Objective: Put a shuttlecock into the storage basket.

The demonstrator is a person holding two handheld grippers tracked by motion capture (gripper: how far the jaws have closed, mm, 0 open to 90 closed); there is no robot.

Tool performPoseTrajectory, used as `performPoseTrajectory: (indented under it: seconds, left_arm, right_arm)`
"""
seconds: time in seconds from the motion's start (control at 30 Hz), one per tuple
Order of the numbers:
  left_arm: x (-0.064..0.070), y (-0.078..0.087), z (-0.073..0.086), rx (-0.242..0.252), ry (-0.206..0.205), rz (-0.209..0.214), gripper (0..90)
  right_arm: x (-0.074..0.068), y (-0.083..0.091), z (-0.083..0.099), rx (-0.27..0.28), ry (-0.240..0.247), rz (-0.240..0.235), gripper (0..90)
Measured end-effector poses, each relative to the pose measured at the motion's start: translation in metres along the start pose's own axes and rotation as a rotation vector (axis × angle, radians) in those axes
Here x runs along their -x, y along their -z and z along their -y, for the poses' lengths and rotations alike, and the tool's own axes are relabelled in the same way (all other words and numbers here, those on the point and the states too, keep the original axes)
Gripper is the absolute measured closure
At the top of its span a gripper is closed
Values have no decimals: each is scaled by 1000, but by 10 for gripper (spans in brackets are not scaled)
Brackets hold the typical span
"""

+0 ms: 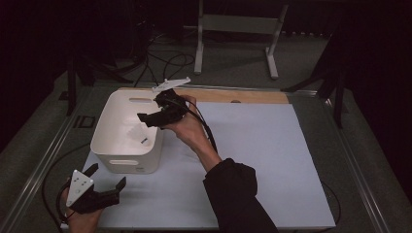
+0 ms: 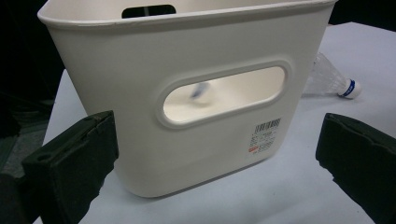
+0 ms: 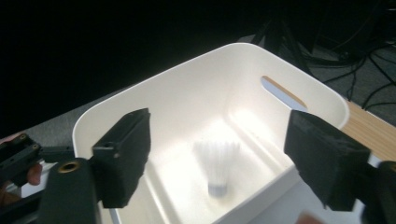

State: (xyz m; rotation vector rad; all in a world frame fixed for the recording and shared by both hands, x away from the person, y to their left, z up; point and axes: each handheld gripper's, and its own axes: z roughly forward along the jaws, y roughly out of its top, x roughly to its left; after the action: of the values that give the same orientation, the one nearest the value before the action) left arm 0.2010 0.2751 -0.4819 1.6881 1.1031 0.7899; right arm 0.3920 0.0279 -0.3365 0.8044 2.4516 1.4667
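Observation:
A white plastic bin [image 1: 127, 156] stands on the left of the pale mat. My right gripper [image 1: 150, 108] hovers over the bin's right rim, open, with nothing between its jaws. In the right gripper view a white shuttlecock [image 3: 217, 168] appears blurred inside the bin [image 3: 322, 100], cork end down, below the open gripper [image 3: 219, 144]. My left gripper [image 1: 107, 175] is open at the mat's near left corner and faces the bin's handle slot [image 2: 224, 93]. A second shuttlecock [image 2: 334, 79] with a blue-banded cork lies on the mat to the right of the bin.
The pale mat [image 1: 272, 145] covers a wooden table [image 1: 252, 95] with free room to the right. Metal frame legs [image 1: 198, 43] and cables [image 1: 170, 60] are on the floor beyond. The person's dark sleeve [image 1: 238, 194] crosses the mat's near middle.

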Motion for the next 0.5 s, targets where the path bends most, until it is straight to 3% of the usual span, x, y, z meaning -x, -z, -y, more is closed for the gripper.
performPoseTrajectory:
  seconds: [0.1, 0.3, 0.33, 0.5]
  left_arm:
    - [0, 0, 0, -1, 0, -1, 1]
    - [0, 0, 0, -2, -1, -1, 1]
    - [0, 0, 0, -2, -2, -1, 1]
    - [1, -1, 0, -1, -3, 0, 1]
  right_arm:
    - [4, 4, 1, 9, -8, 14, 139]
    - [11, 12, 3, 18, -13, 45, 127]
    - [12, 15, 5, 16, 10, 77, 129]
    - [19, 20, 9, 17, 10, 97, 128]
